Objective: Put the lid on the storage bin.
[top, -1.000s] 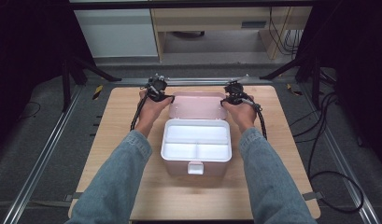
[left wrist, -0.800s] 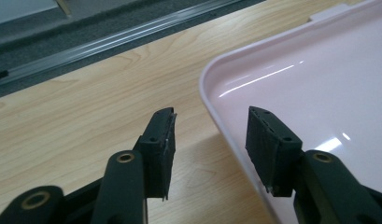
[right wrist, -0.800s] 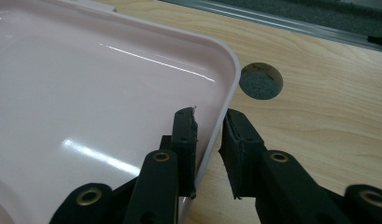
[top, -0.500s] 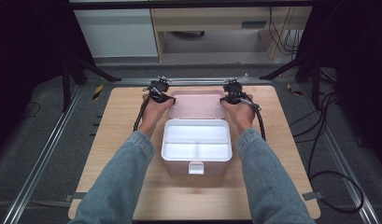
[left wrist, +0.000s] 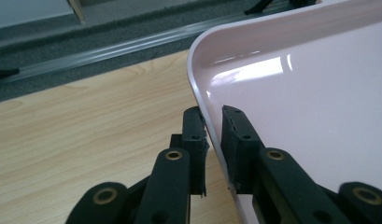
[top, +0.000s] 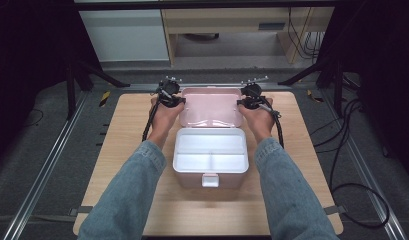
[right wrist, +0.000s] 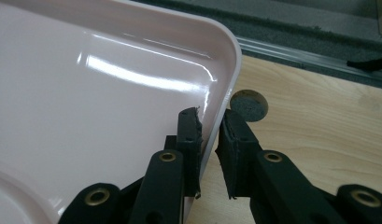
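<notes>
1. left gripper (left wrist: 213,135): jaws have just closed, clamped on the pink lid's (top: 211,106) left rim.
2. right gripper (right wrist: 212,135): jaws have just narrowed, pinching the lid's right rim.
3. white box (top: 211,155) sits nearer the person, between both forearms.

Right tongs (right wrist: 208,122) straddle the side rim of the pink lid (right wrist: 86,102), near its rounded corner: one jaw inside the glossy face, one outside over the wooden bench (right wrist: 319,121). Jaws have just been closing, rim between them. Round grey plug (right wrist: 248,105) in bench just beyond.
</notes>
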The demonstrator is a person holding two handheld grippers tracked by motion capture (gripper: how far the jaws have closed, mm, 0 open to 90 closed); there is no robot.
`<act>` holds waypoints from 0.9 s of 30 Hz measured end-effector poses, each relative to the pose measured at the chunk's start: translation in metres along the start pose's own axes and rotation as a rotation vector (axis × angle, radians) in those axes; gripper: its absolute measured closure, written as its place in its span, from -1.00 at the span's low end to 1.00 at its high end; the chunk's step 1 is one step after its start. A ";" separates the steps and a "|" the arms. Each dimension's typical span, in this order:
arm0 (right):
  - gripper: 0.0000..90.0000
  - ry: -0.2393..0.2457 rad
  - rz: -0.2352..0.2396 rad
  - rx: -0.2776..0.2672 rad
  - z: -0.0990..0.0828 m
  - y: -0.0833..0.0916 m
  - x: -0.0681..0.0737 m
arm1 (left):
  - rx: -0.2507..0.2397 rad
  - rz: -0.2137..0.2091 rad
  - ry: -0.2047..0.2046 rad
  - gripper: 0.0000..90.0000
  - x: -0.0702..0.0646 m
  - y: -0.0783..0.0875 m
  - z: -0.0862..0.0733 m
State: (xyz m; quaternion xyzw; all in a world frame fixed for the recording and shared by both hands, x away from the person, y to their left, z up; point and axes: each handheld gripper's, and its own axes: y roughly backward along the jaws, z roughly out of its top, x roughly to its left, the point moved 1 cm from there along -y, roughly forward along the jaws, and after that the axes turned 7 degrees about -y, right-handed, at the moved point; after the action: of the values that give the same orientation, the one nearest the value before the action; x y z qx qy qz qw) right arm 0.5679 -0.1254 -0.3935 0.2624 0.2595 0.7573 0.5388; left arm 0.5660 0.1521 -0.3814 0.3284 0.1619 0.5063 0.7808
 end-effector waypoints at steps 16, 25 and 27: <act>0.82 0.034 0.017 -0.117 0.009 0.057 0.013 | -0.118 0.013 0.020 0.88 -0.014 0.063 0.002; 0.85 0.057 0.006 -0.146 0.009 0.070 0.019 | -0.135 0.002 -0.008 0.86 -0.014 0.074 0.000; 0.86 0.063 0.008 -0.167 0.006 0.077 0.020 | -0.151 -0.009 -0.008 0.83 -0.015 0.078 -0.003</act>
State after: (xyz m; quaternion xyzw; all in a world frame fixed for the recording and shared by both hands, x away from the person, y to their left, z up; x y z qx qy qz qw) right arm 0.5142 -0.1277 -0.3352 0.1939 0.2113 0.7862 0.5473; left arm 0.5047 0.1604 -0.3318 0.2699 0.1217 0.5122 0.8062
